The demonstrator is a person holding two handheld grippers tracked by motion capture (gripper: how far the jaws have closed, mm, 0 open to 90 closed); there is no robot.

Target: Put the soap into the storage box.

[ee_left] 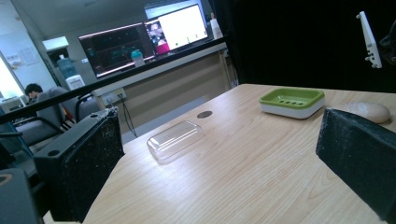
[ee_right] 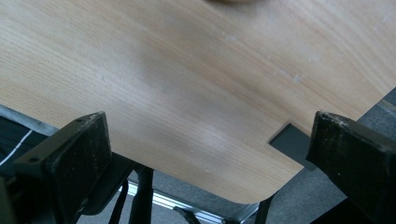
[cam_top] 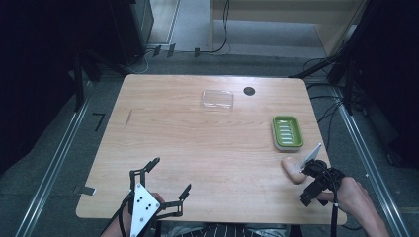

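Nothing placed yet: soap (cam_top: 292, 169) lies bare on the desk (cam_top: 197, 143) just beyond the right gripper (ee_right: 210, 154), jaws wide and empty, dish (cam_top: 287, 131) and clear lid (cam_top: 217, 99) further ahead untouched, left gripper (cam_top: 165, 180) jaws wide, holding nothing.

Beige oval soap (cam_top: 292, 169) lies flat near table's right front edge, just in front of green dish (cam_top: 287, 132).
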